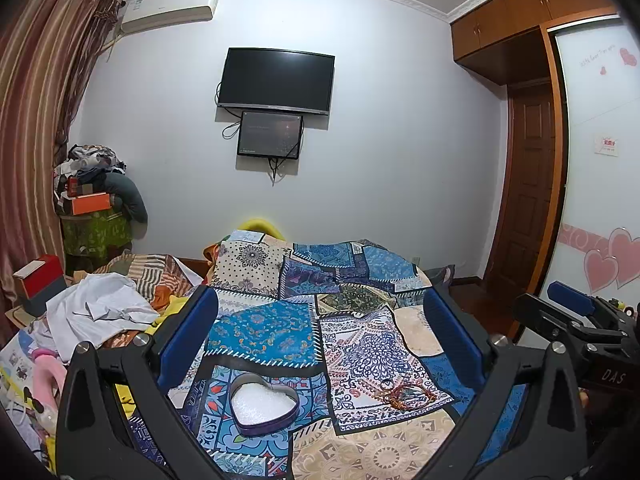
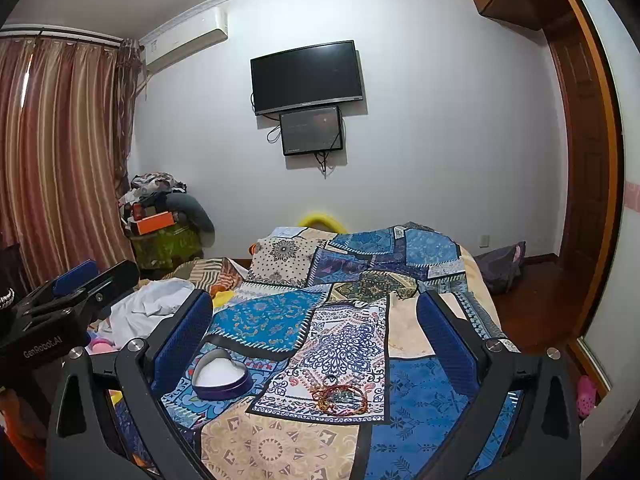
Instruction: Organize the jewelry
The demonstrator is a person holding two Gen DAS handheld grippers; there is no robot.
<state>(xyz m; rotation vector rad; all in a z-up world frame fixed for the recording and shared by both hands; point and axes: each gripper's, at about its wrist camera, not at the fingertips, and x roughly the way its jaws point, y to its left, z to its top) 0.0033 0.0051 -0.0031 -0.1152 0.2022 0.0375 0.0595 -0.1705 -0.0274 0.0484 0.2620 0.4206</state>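
A purple heart-shaped box (image 1: 264, 404) with a white lining lies open on the patchwork bedspread (image 1: 264, 328); it also shows in the right wrist view (image 2: 221, 376). A small heap of red and brown bead bracelets (image 1: 404, 393) lies to its right, also in the right wrist view (image 2: 340, 398). My left gripper (image 1: 320, 316) is open and empty, above and behind the box. My right gripper (image 2: 316, 316) is open and empty, above and behind the bracelets. Each gripper shows at the edge of the other's view.
White cloth (image 1: 100, 308) and loose clutter lie on the bed's left side. A red box (image 1: 38, 278) stands at the far left. A pile of clothes and boxes (image 2: 160, 216) fills the corner. A television (image 1: 276, 80) hangs on the wall. A door (image 1: 528, 184) is at the right.
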